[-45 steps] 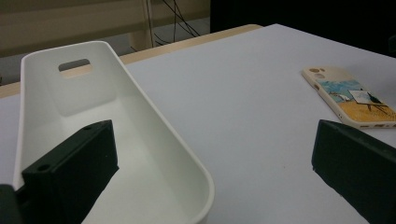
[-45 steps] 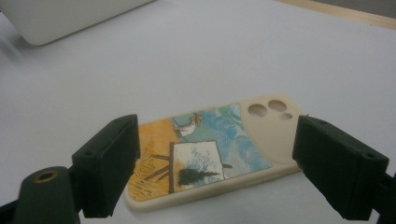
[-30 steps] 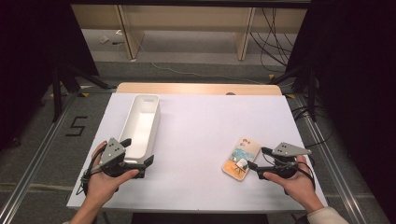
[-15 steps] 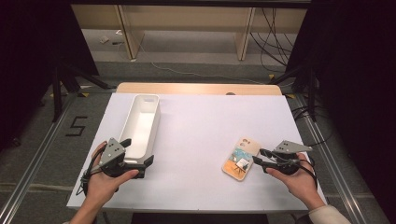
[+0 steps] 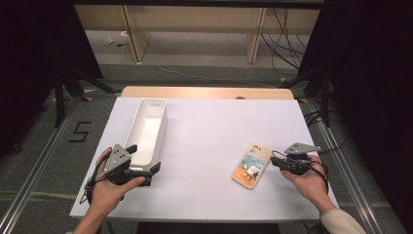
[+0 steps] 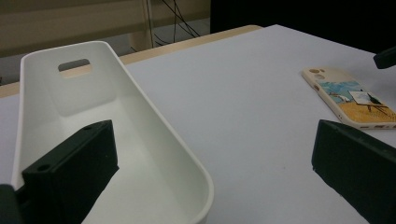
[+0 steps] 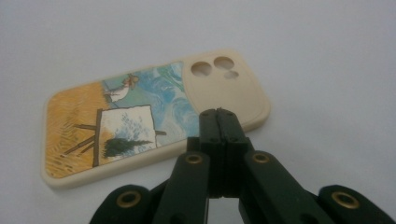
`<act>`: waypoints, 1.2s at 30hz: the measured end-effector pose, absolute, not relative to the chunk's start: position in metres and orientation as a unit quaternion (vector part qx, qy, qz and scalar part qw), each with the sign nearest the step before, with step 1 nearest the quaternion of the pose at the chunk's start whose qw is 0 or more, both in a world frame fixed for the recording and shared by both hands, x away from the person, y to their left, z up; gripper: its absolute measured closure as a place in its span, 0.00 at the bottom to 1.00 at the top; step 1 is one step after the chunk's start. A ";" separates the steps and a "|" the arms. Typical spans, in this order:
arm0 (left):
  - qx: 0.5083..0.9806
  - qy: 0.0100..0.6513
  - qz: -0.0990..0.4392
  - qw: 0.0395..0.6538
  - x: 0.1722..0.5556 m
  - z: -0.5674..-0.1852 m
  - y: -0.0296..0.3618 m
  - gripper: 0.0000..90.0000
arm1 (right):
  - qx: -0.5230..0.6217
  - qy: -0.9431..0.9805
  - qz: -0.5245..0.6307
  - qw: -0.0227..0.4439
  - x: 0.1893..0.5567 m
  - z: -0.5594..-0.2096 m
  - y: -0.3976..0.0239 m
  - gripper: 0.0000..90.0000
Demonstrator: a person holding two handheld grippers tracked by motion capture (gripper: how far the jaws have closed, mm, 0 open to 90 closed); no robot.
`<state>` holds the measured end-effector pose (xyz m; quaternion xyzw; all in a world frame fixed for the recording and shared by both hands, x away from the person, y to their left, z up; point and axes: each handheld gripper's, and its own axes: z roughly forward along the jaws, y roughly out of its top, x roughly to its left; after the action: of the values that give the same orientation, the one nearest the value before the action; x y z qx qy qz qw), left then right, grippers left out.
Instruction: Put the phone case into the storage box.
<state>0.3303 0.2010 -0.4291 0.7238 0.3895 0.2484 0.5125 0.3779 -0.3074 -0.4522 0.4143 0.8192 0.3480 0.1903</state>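
The right tongs had just been closing and stood pressed together, with nothing between the jaws. In the right gripper view their tips lay at the near long edge of the phone case, close to its camera cut-outs; whether they touched that edge could not be told. In the high view the right tongs sat just beside the case, on its right, low over the bench.

The case lay flat, printed back up, with the cut-outs at its far end. It rested on the right half of the bench, well apart from the tray.

The left tongs were spread wide apart and held nothing. In the left gripper view one jaw stood inside the tray at its near end and the other outside on the bare bench, so that they straddled the tray's wall. From there the case showed far off to the right.
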 end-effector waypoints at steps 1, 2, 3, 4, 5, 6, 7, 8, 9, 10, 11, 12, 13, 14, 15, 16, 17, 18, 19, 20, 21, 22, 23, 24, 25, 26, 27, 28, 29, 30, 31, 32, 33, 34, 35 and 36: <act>0.724 0.389 0.248 0.512 0.330 -0.429 0.201 0.00 | 0.419 0.818 0.346 0.189 0.379 -0.453 -0.308 1.00; 0.724 0.390 0.248 0.513 0.330 -0.429 0.201 0.00 | 0.421 0.818 0.344 0.190 0.380 -0.453 -0.309 1.00; 0.724 0.389 0.248 0.513 0.330 -0.429 0.201 0.00 | 0.424 0.817 0.343 0.189 0.381 -0.453 -0.309 1.00; 0.724 0.390 0.248 0.513 0.330 -0.429 0.201 0.00 | 0.428 0.816 0.341 0.189 0.383 -0.454 -0.310 1.00; 0.724 0.390 0.248 0.513 0.331 -0.429 0.201 0.00 | 0.430 0.816 0.337 0.189 0.384 -0.455 -0.311 1.00; 0.723 0.390 0.248 0.513 0.331 -0.429 0.201 0.00 | 0.433 0.816 0.334 0.189 0.386 -0.456 -0.311 1.00; 0.723 0.391 0.248 0.513 0.331 -0.429 0.201 0.00 | 0.436 0.816 0.330 0.188 0.388 -0.457 -0.312 1.00; 0.723 0.390 0.248 0.513 0.331 -0.429 0.201 0.00 | 0.438 0.817 0.326 0.186 0.390 -0.458 -0.313 1.00; 0.723 0.390 0.248 0.513 0.331 -0.429 0.201 0.00 | 0.441 0.817 0.322 0.185 0.392 -0.459 -0.313 1.00; 0.723 0.390 0.248 0.513 0.331 -0.429 0.201 0.00 | 0.443 0.817 0.319 0.184 0.394 -0.460 -0.313 1.00; 0.723 0.390 0.247 0.513 0.331 -0.430 0.201 0.00 | 0.445 0.818 0.315 0.182 0.395 -0.461 -0.313 1.00; 0.724 0.390 0.247 0.513 0.331 -0.430 0.201 0.00 | 0.445 0.820 0.311 0.182 0.397 -0.463 -0.313 1.00; 0.724 0.390 0.247 0.513 0.331 -0.430 0.201 0.00 | 0.446 0.820 0.309 0.181 0.399 -0.464 -0.313 1.00; 0.724 0.390 0.247 0.513 0.331 -0.430 0.201 0.00 | 0.449 0.820 0.306 0.177 0.400 -0.464 -0.313 1.00; 0.724 0.390 0.247 0.513 0.331 -0.430 0.201 0.00 | 0.452 0.820 0.303 0.177 0.401 -0.465 -0.313 1.00; 0.724 0.390 0.247 0.513 0.331 -0.430 0.201 0.00 | 0.452 0.820 0.303 0.177 0.401 -0.465 -0.313 1.00; 0.723 0.390 0.247 0.513 0.331 -0.430 0.201 0.00 | 0.454 0.820 0.301 0.174 0.404 -0.467 -0.313 1.00; 0.723 0.390 0.247 0.514 0.331 -0.430 0.201 0.00 | 0.454 0.821 0.300 0.172 0.405 -0.468 -0.312 1.00; 0.724 0.390 0.246 0.513 0.331 -0.430 0.201 0.00 | 0.456 0.821 0.297 0.172 0.407 -0.469 -0.312 1.00; 0.723 0.390 0.246 0.514 0.331 -0.430 0.201 0.00 | 0.457 0.821 0.296 0.170 0.407 -0.469 -0.312 1.00; 0.723 0.390 0.246 0.514 0.331 -0.430 0.201 0.00 | 0.458 0.821 0.295 0.170 0.408 -0.469 -0.311 1.00; 0.723 0.390 0.246 0.514 0.331 -0.430 0.201 0.00 | 0.459 0.821 0.294 0.170 0.409 -0.470 -0.311 1.00; 0.723 0.390 0.246 0.514 0.331 -0.430 0.201 0.00 | 0.459 0.822 0.293 0.170 0.410 -0.470 -0.310 1.00; 0.723 0.390 0.246 0.514 0.331 -0.430 0.201 0.00 | 0.461 0.821 0.292 0.168 0.410 -0.470 -0.310 1.00; 0.723 0.390 0.246 0.514 0.331 -0.430 0.201 0.00 | 0.462 0.821 0.290 0.167 0.411 -0.471 -0.309 1.00; 0.723 0.390 0.246 0.514 0.331 -0.430 0.201 0.00 | 0.461 0.822 0.289 0.167 0.412 -0.471 -0.309 1.00; 0.723 0.390 0.246 0.514 0.331 -0.430 0.201 0.00 | 0.462 0.822 0.289 0.167 0.413 -0.472 -0.308 1.00; 0.723 0.390 0.246 0.514 0.331 -0.430 0.201 0.00 | 0.462 0.822 0.288 0.168 0.414 -0.472 -0.307 1.00; 0.723 0.391 0.246 0.514 0.331 -0.430 0.201 0.00 | 0.463 0.822 0.288 0.167 0.415 -0.472 -0.306 1.00; 0.723 0.391 0.246 0.514 0.331 -0.430 0.201 0.00 | 0.463 0.822 0.287 0.167 0.416 -0.473 -0.305 1.00; 0.723 0.390 0.246 0.514 0.331 -0.430 0.201 0.00 | 0.463 0.822 0.287 0.167 0.417 -0.473 -0.305 1.00; 0.723 0.390 0.246 0.514 0.331 -0.430 0.201 0.00 | 0.462 0.823 0.285 0.168 0.418 -0.473 -0.304 1.00; 0.723 0.390 0.246 0.514 0.331 -0.430 0.201 0.00 | 0.463 0.822 0.285 0.168 0.418 -0.473 -0.303 1.00; 0.723 0.391 0.246 0.514 0.331 -0.430 0.201 0.00 | 0.462 0.823 0.285 0.169 0.420 -0.473 -0.303 1.00; 0.723 0.391 0.246 0.514 0.331 -0.430 0.201 0.00 | 0.464 0.822 0.285 0.167 0.420 -0.473 -0.302 1.00; 0.723 0.391 0.245 0.514 0.331 -0.430 0.201 0.00 | 0.463 0.822 0.286 0.168 0.421 -0.473 -0.302 1.00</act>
<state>0.3311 0.2007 -0.4301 0.7229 0.3907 0.2454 0.5143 0.4209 -0.3016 -0.4731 0.4627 0.8220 0.2864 0.1678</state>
